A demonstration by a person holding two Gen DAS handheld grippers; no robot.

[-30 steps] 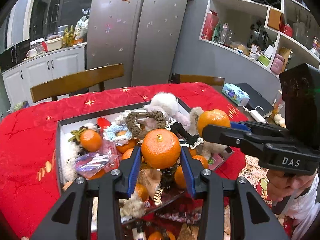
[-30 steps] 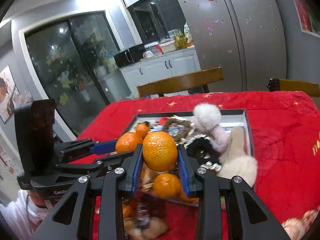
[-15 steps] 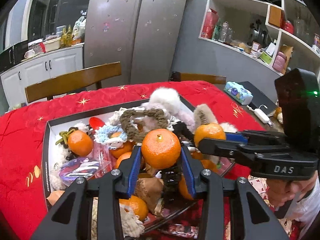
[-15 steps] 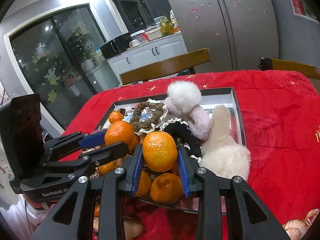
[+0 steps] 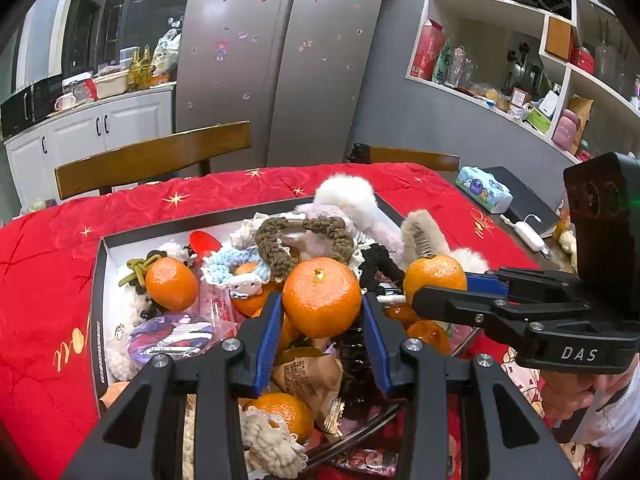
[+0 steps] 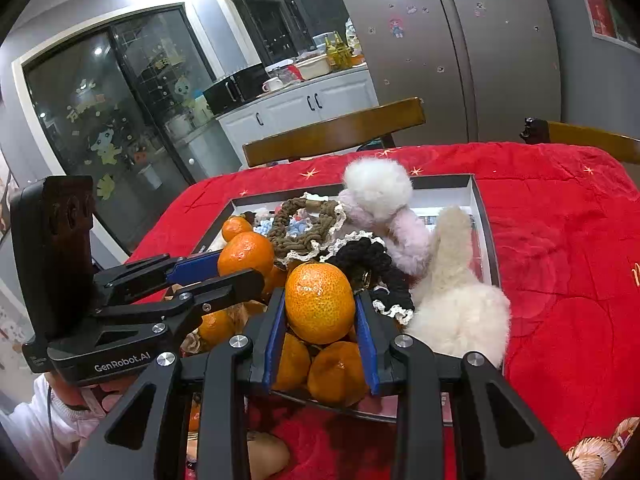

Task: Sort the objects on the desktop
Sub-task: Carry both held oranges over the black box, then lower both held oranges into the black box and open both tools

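- Left wrist view: the box (image 5: 100, 300) is sitting closer under the left gripper (image 5: 322, 322) than it was a second ago, so both grippers have been sinking toward it.
- The left gripper is pinching a mandarin (image 5: 322, 298) between its blue pads (image 5: 269, 330), hanging just above the box's near clutter.
- The right gripper (image 6: 320, 332) is clamping a second mandarin (image 6: 320, 302) the same way, above the loose mandarins in the box's near corner.
- Both are pointing slantwise down at the box, side by side, each showing in the other's view.
- The hands themselves are mostly being cut off; only a white sleeve (image 6: 28, 436) is peeking out.
- Under the knitted hair ties (image 5: 304, 236) and the fluffy toy (image 6: 452, 304), the box's contents are too jumbled to make out.
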